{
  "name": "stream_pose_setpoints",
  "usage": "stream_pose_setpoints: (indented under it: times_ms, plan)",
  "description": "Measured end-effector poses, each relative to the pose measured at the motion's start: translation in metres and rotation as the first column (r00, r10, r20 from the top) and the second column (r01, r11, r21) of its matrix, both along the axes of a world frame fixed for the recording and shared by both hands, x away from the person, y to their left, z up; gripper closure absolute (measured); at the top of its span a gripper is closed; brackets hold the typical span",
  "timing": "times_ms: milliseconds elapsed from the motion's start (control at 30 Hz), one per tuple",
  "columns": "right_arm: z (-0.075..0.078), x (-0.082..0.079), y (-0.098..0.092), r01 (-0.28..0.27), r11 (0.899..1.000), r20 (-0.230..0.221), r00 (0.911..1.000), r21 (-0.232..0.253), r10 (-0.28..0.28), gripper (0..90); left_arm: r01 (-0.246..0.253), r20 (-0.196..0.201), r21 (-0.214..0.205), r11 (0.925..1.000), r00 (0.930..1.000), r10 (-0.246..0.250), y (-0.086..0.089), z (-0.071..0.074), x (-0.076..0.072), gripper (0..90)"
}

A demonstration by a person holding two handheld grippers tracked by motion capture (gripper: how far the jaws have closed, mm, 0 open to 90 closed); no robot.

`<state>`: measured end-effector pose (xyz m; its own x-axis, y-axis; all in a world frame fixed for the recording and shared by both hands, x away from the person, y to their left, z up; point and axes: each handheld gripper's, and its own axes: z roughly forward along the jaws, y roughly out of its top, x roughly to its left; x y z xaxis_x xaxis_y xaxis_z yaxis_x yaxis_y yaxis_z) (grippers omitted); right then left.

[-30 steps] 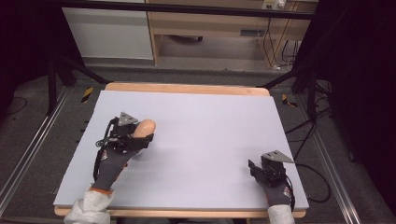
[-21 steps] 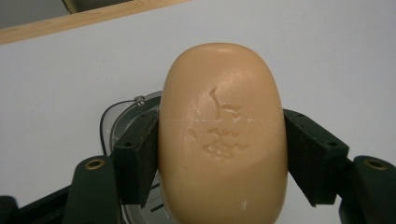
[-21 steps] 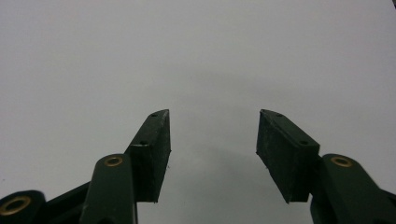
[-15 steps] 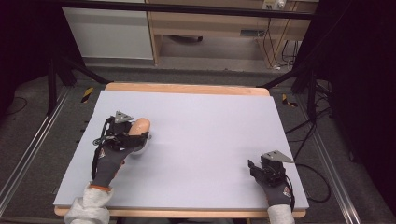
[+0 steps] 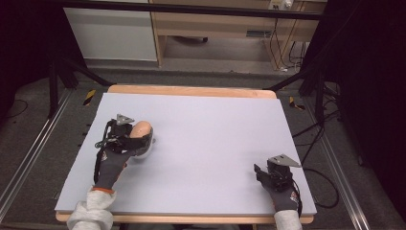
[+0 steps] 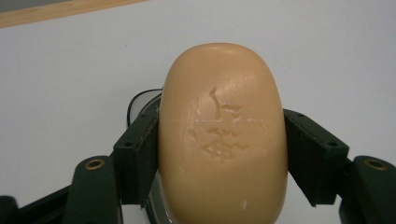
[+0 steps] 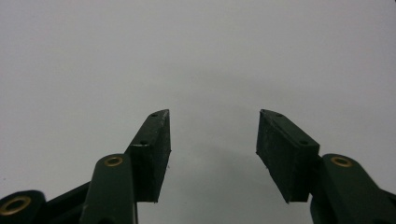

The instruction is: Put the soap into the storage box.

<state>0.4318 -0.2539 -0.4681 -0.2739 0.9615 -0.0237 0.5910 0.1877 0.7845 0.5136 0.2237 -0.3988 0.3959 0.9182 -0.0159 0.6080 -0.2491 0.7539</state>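
A tan oval bar of soap (image 5: 142, 128) with a stamped mark is clamped between the jaws of my left gripper (image 5: 137, 136) at the left of the pale table top (image 5: 210, 124). In the left gripper view the black pads press both flanks of the soap (image 6: 222, 135). Beneath it lies a pale, glossy dish-like thing (image 5: 143, 152), mostly hidden. My right gripper (image 5: 260, 172) rests near the table's front right corner. In the right gripper view it (image 7: 212, 140) stands open, with nothing between its jaws.
The table has a wooden rim (image 5: 191, 90) at the far edge. Beyond it stand a light cabinet (image 5: 112, 31) and wooden shelving (image 5: 215, 24). Black stand legs and cables (image 5: 311, 129) lie on the floor to the right.
My left gripper has shifted slightly left with the soap held in it. The right gripper has not moved.
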Motion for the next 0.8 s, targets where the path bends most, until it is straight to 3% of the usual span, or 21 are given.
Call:
stream_pose_setpoints:
  times_ms: [800]
  plan:
    - [0.000,0.000,0.001,-0.001,1.000,-0.006,1.0000,0.004,0.001,44.8,-0.025,-0.039,0.003,0.9997,0.9989,0.025,0.002,-0.020,0.007,31.8]
